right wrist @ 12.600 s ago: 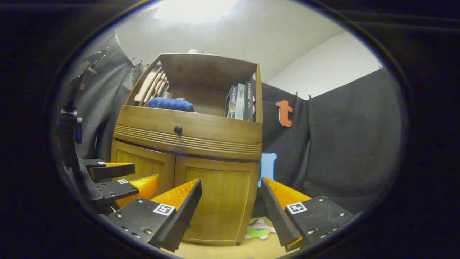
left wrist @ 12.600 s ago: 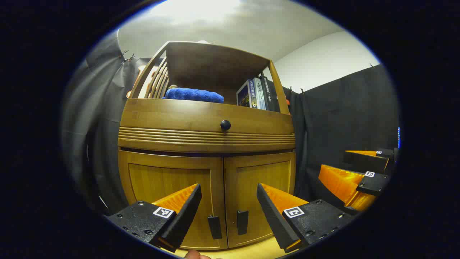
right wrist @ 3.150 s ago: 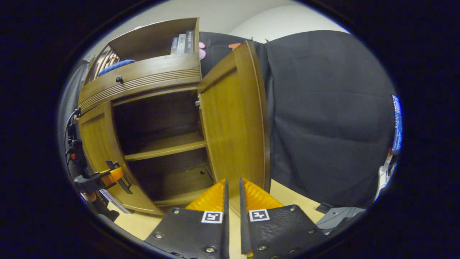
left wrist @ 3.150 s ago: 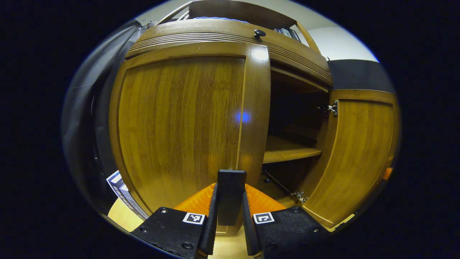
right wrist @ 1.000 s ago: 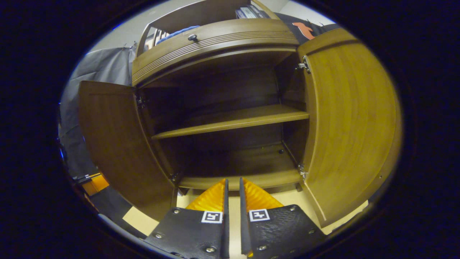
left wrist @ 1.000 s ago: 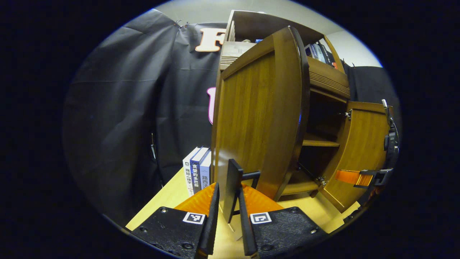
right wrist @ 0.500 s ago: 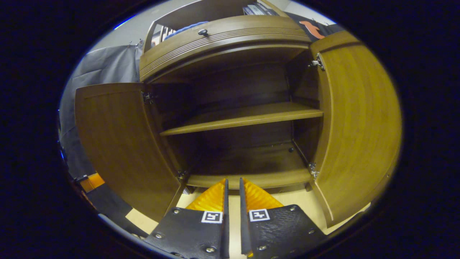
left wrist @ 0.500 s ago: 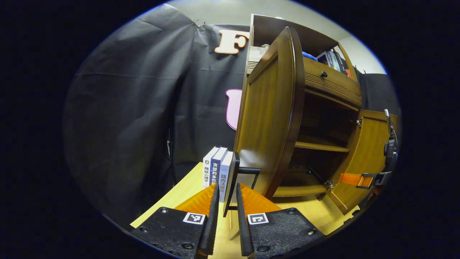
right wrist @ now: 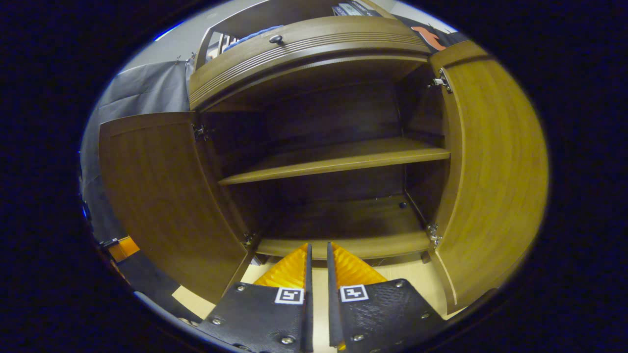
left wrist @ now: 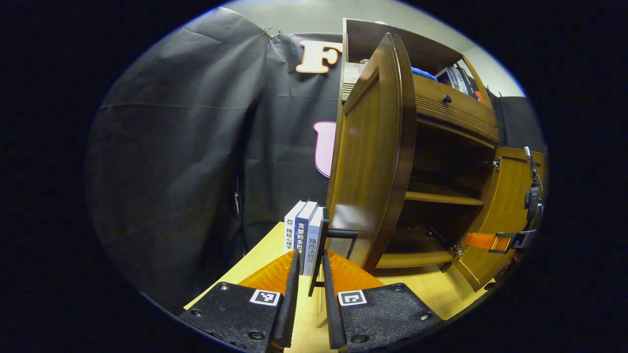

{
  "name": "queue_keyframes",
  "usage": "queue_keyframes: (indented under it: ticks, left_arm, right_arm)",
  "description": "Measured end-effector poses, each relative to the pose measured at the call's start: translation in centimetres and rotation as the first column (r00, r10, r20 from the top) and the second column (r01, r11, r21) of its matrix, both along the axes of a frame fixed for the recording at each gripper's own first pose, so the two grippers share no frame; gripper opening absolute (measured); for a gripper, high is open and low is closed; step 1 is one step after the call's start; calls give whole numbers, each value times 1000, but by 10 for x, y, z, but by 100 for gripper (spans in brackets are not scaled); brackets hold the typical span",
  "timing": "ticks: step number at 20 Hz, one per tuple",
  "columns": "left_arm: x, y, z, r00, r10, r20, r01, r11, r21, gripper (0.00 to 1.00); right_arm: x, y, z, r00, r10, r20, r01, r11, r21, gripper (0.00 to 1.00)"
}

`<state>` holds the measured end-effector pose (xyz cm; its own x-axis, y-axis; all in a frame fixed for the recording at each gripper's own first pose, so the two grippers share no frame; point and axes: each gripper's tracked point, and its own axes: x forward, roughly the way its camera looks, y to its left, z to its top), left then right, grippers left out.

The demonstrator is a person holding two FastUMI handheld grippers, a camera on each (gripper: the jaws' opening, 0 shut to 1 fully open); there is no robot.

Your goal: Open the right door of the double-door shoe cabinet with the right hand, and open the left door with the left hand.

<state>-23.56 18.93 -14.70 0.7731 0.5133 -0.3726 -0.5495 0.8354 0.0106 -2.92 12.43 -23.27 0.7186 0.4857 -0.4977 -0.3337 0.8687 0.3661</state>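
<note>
The wooden shoe cabinet (left wrist: pixel 456 117) has both lower doors swung out. In the left gripper view the left door (left wrist: pixel 373 162) shows nearly edge-on, and my left gripper (left wrist: pixel 310 267) is shut on its dark handle (left wrist: pixel 322 240). The right door (left wrist: pixel 510 206) stands open at the far right, with the right gripper (left wrist: pixel 490 241) beside it. In the right gripper view my right gripper (right wrist: pixel 317 260) is shut on nothing, just in front of the cabinet's bottom edge. It faces the bare inner shelf (right wrist: pixel 333 159), between the left door (right wrist: pixel 157 186) and the right door (right wrist: pixel 490 162).
Three books (left wrist: pixel 301 235) stand upright on the light wooden floor (left wrist: pixel 255 264) just left of the open left door. A drawer with a dark knob (left wrist: pixel 446 98) runs above the doors. More books (left wrist: pixel 461 78) and a blue cloth (left wrist: pixel 422 73) sit on top.
The left door has swung further outward with my left gripper still on its handle. The right gripper stays shut and has hardly moved in front of the open cabinet.
</note>
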Motion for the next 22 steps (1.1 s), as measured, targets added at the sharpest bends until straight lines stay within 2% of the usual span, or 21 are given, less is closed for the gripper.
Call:
queue_keyframes:
  ticks: [3,4,6,10,11,12,13,16,17,18,22]
  left_arm:
    - [-4,2,0,1000,15,-3,-15,1000,6,22]
    - [-4,3,1,1000,19,-4,-19,1000,8,29]
    - [-8,4,2,1000,30,-4,-30,999,15,29]
    - [-16,5,4,998,62,-6,-62,998,26,29]
    - [-17,6,5,997,70,-6,-70,997,28,21]
    - [-18,7,6,997,78,-7,-78,996,30,21]
    - [-19,8,7,996,86,-7,-85,996,32,29]
    - [-22,7,6,994,105,-7,-104,994,28,29]
    - [-22,7,6,994,110,-8,-110,994,30,21]
    - [-24,7,7,993,115,-10,-115,993,32,29]
    - [-28,8,7,990,143,-15,-142,989,40,29]
  right_arm:
    - [2,4,-1,1000,13,-4,-13,1000,8,13]
    - [3,5,-2,1000,18,-5,-18,1000,9,13]
    - [2,9,-2,999,31,-7,-31,999,13,13]
    - [1,13,-4,998,57,-11,-56,998,25,13]
    - [1,14,-4,998,62,-11,-61,998,29,13]
    - [2,15,-4,998,67,-12,-66,997,31,13]
    - [1,16,-5,997,71,-12,-71,997,32,13]
    - [2,16,-5,997,81,-11,-81,996,34,13]
    - [1,16,-5,996,83,-12,-82,996,36,13]
    - [1,15,-5,996,84,-12,-83,996,38,13]
    - [1,14,-6,996,85,-18,-84,995,44,13]
